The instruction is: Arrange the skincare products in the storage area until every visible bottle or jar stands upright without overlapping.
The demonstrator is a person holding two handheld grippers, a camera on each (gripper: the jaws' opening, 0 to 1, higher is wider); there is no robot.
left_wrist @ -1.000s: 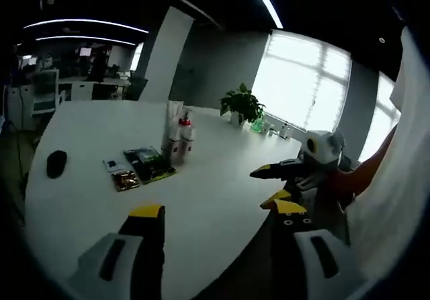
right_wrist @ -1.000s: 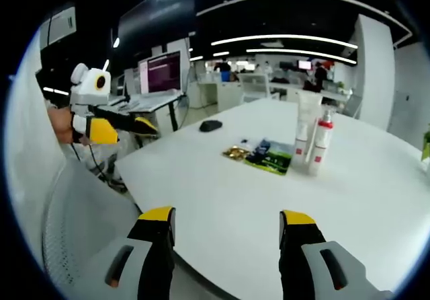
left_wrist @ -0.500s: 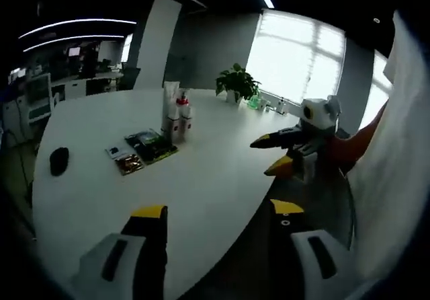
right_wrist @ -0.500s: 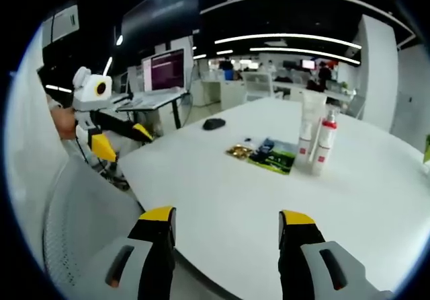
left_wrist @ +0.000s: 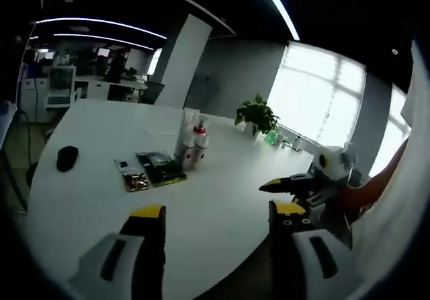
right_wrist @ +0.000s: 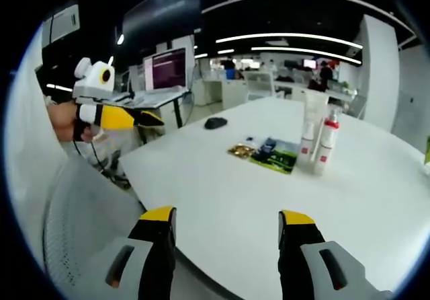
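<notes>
Skincare bottles stand upright and touching beside flat packets far across the white table, well beyond my left gripper and right gripper, both spread and empty; a hasty reach could topple the cluster.

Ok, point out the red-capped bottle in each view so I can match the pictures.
Left gripper view: the red-capped bottle stands upright at upper centre, right of the white tube.
Right gripper view: right of centre, again beside the tube.
Shared landmark: the black mouse.
</notes>
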